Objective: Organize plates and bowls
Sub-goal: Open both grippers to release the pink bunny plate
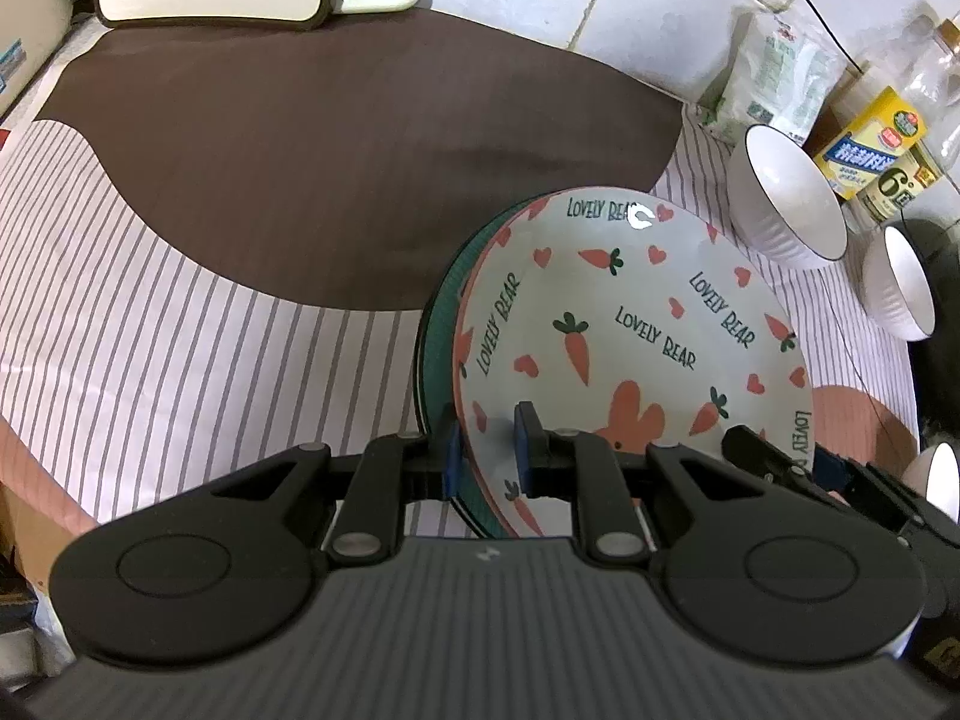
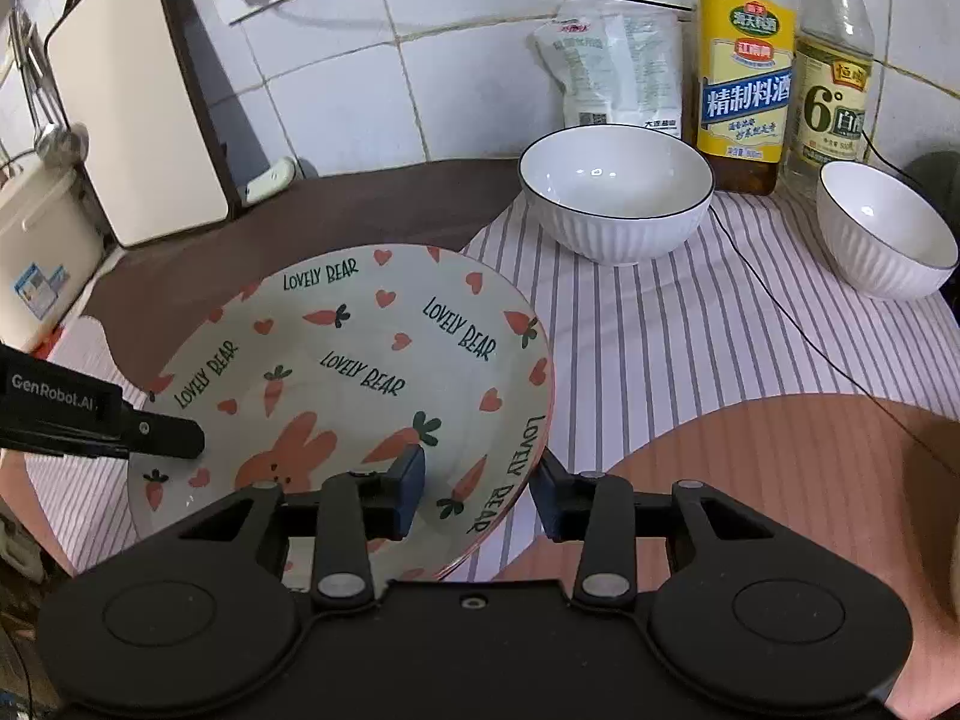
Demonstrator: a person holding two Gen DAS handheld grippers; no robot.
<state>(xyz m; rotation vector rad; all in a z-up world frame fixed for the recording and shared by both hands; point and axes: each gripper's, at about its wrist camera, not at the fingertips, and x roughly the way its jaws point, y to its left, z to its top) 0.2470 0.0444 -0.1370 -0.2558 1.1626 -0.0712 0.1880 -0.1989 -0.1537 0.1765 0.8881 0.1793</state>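
**Left claw clamped on plate rim, right claw let go**

Left gripper (image 1: 487, 450) was clenched on the near rim of the round cream ceramic plate with carrots and "LOVELY BEAR" lettering (image 1: 630, 324), which seemed to lie on a green plate (image 1: 435, 324). Right gripper (image 2: 477, 492) was released, its pads astride the opposite rim without pressing. Both plates were over the striped tablecloth (image 1: 150, 330), with two white ribbed bowls (image 2: 618, 192) well apart, near the bottles.

I judged the plate stiff, glazed, slippery and fragile; the rim was the best hold. Being round, it had no long axis; its face pointed up, slightly tilted.
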